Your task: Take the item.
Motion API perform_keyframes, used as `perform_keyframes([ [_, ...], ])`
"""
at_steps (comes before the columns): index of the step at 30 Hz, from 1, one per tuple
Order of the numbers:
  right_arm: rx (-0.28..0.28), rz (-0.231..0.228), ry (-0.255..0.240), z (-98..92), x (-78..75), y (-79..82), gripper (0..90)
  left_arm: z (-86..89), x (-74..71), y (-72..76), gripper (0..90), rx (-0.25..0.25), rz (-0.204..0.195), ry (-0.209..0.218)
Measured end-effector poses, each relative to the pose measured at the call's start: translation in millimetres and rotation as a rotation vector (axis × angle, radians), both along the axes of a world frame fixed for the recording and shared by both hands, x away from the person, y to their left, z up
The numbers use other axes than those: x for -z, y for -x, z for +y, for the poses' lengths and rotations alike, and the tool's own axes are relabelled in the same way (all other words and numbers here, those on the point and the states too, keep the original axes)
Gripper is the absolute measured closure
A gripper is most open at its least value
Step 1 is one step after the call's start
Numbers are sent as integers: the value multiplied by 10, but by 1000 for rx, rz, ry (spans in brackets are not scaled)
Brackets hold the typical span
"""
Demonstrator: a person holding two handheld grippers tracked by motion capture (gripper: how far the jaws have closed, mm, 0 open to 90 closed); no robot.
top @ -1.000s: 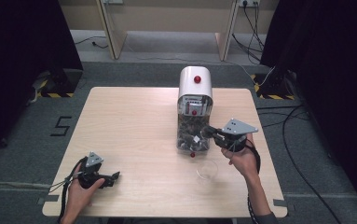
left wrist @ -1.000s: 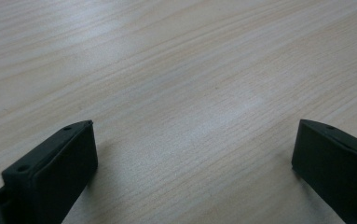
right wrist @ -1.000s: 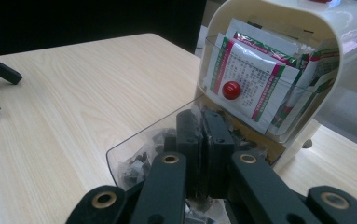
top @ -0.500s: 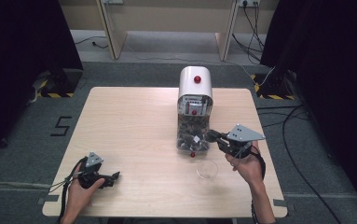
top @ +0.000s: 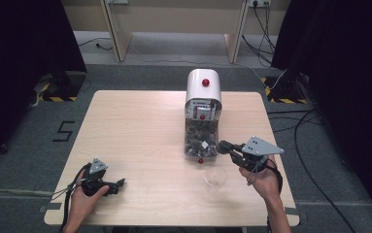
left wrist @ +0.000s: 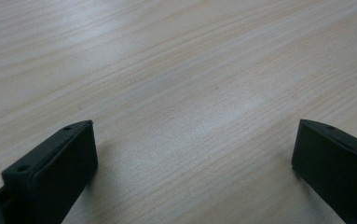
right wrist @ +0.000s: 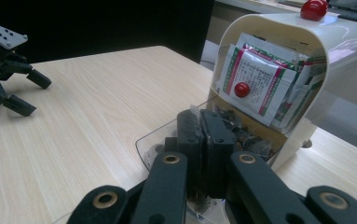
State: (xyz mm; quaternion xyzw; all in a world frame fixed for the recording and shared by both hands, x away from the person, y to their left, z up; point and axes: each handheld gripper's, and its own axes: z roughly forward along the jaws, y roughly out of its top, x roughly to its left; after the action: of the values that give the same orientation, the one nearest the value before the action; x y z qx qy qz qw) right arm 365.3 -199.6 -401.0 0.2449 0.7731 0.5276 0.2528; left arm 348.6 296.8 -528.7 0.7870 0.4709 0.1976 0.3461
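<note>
A white dispenser with a red knob on top stands at the middle of the table; its clear front bin holds several small dark pieces. In the right gripper view the dispenser shows printed packets behind a red button. My right gripper hovers just right of the bin, shut, with nothing visible between its pads. Its closed jaws point at the bin in its own view, right gripper. A small clear cup sits in front of the bin. My left gripper rests open near the front left edge.
In the left gripper view the left gripper has only bare wood between its wide-apart jaws. The tabletop is light wood. Cables and dark curtains lie beyond the table's right side.
My right gripper has drawn back from the bin, moving right and toward the front edge, still shut. The left gripper and the cup have stayed where they were.
</note>
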Motion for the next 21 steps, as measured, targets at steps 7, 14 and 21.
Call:
perform_keyframes([
  [7,-5,-15,-5,-36,-31,109,883,0,0,0,0,0,0,0],
  [14,1,-17,-10,-90,-35,204,884,0,0,0,0,0,0,0],
  [21,-18,-4,-19,-71,2,247,883,0,0,0,0,0,0,0],
])
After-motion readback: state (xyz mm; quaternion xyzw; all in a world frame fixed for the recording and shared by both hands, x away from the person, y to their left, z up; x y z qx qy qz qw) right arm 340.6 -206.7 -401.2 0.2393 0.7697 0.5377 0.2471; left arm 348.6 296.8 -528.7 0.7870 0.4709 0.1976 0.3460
